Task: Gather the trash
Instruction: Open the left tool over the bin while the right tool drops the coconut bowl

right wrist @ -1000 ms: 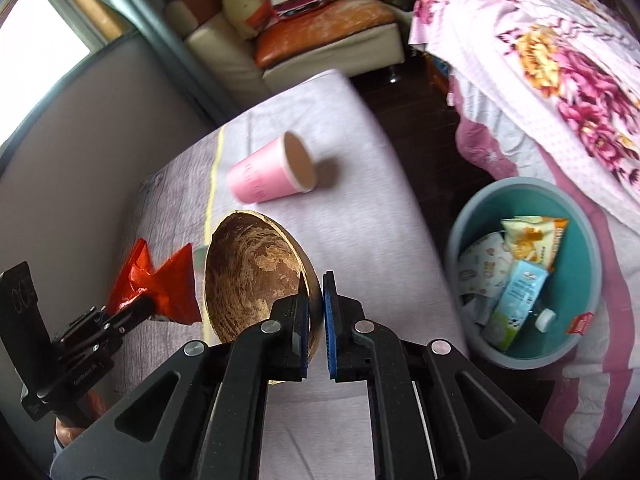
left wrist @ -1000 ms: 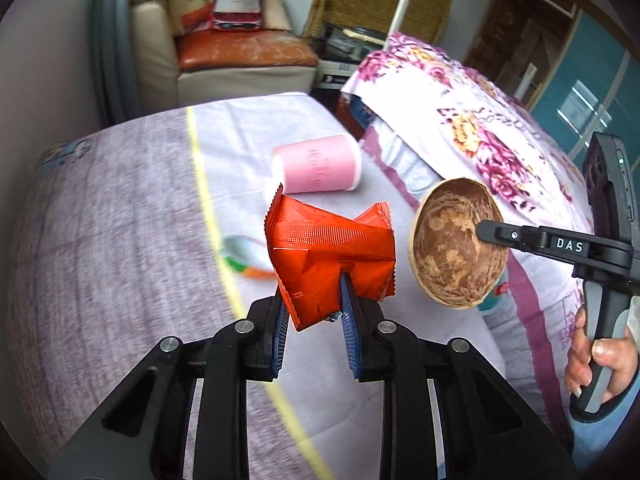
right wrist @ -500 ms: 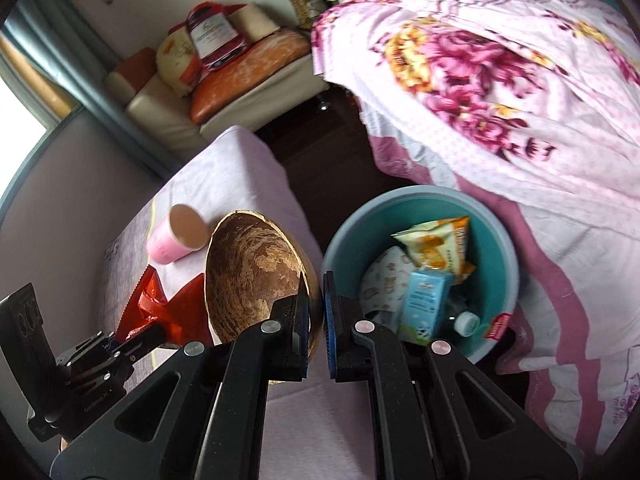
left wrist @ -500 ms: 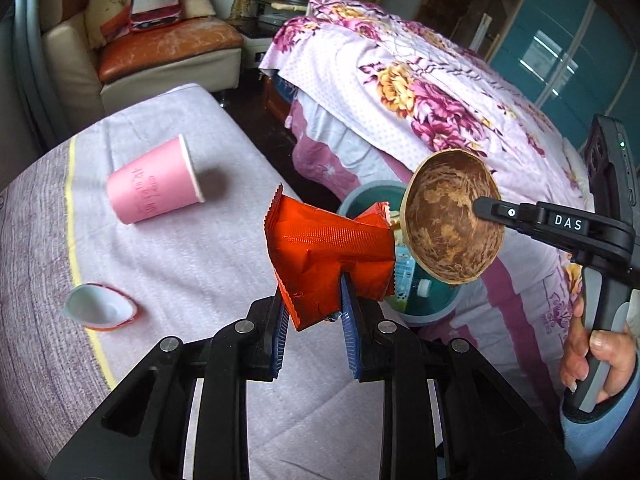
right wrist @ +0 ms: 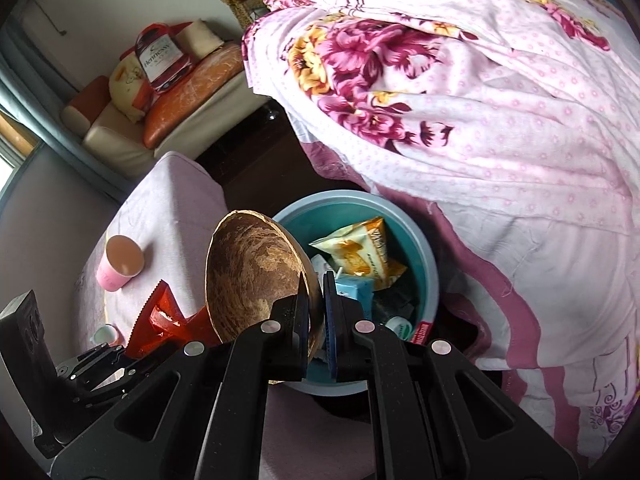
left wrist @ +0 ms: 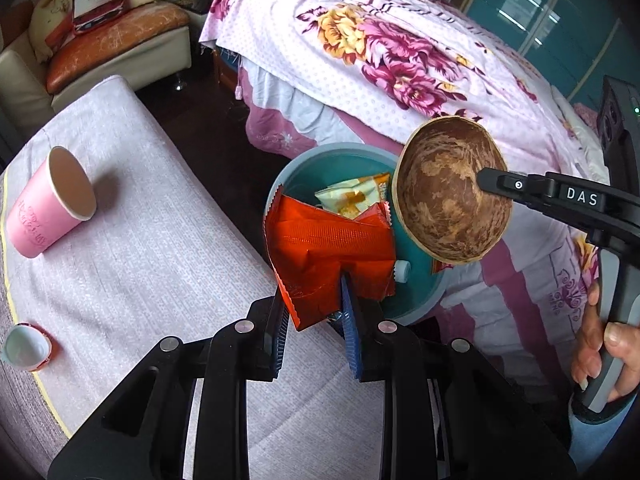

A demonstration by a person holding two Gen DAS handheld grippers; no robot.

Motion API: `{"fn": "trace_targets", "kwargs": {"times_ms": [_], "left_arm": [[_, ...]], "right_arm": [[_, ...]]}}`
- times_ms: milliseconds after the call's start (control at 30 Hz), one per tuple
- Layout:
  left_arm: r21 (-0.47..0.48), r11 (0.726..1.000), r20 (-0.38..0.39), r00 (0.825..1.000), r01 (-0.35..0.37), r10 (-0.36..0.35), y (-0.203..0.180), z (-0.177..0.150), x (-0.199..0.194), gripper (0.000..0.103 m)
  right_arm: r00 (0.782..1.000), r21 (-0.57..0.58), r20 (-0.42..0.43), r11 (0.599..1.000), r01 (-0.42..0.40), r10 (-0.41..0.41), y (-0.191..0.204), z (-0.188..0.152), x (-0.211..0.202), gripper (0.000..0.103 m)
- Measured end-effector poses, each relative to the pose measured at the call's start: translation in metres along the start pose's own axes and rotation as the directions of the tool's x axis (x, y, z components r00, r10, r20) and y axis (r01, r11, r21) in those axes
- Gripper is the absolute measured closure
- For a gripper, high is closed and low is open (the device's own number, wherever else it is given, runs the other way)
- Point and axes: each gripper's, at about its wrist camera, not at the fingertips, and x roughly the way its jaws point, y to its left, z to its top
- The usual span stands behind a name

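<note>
Both grippers have swung from the table to above the bin [left wrist: 280, 184]. Left gripper [left wrist: 316, 312] clamps the red wrapper [left wrist: 328, 248] over its rim; right gripper [right wrist: 316, 312] pinches the coconut shell [right wrist: 252, 272].

Black hand-held gripper [left wrist: 314, 300], blue ribbed pads [left wrist: 351, 320], silver screws, white "DAS" lettering.

Glossy foil wrapper [left wrist: 328, 248]; rough coconut shell [left wrist: 448, 196]

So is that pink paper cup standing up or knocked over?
Knocked over. The pink cup lies on its side on the cloth-covered table, its open mouth showing.
</note>
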Motion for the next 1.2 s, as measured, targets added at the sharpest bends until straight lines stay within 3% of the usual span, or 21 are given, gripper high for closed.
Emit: {"fn": "trace_targets", "kwargs": {"times_ms": [367,500,567,633,733,933,1133,1167,1200], "left_arm": [[0.001,1.000,-0.053,0.998,0.015,-0.015,-0.007,0.009,0.030,0.072],[-0.001,1.000,-0.052,0.998,0.022,-0.022,-0.008,0.012,0.033,0.062],[0.000,1.000,-0.048,0.999,0.024,-0.024,-0.009,0.013,0.034,0.052],[-0.002,1.000,-0.036,0.999,0.015,-0.015,-0.009,0.014,0.031,0.032],[-0.003,1.000,-0.010,1.000,0.004,-0.004,-0.006,0.014,0.024,0.023],[-0.034,0.999,-0.008,1.000,0.016,-0.017,0.003,0.009,0.016,0.016],[-0.071,0.997,0.001,0.999,0.034,-0.034,0.013,0.003,0.006,0.013],[-0.077,0.996,0.004,0.999,0.037,-0.037,0.014,0.001,0.004,0.013],[-0.080,0.996,0.006,0.999,0.039,-0.039,0.015,0.000,0.003,0.013]], "right_arm": [[0.999,0.020,-0.019,0.999,0.050,-0.050,-0.021,0.003,0.009,0.096],[0.998,0.020,-0.022,0.998,0.064,-0.064,-0.022,0.004,0.010,0.096],[0.997,0.020,-0.024,0.997,0.071,-0.070,-0.023,0.004,0.011,0.096],[0.997,0.021,-0.025,0.997,0.075,-0.074,-0.023,0.006,0.012,0.096],[0.996,0.019,-0.029,0.996,0.082,-0.081,-0.022,0.006,0.013,0.096],[0.994,0.010,-0.057,0.996,0.091,-0.090,-0.016,0.005,0.021,0.094],[0.991,-0.001,-0.103,0.996,0.086,-0.086,-0.010,0.001,0.033,0.082],[0.991,0.008,-0.109,0.997,0.079,-0.078,-0.010,0.000,0.035,0.075],[0.991,0.015,-0.107,0.997,0.078,-0.076,-0.010,0.000,0.034,0.060]]}}
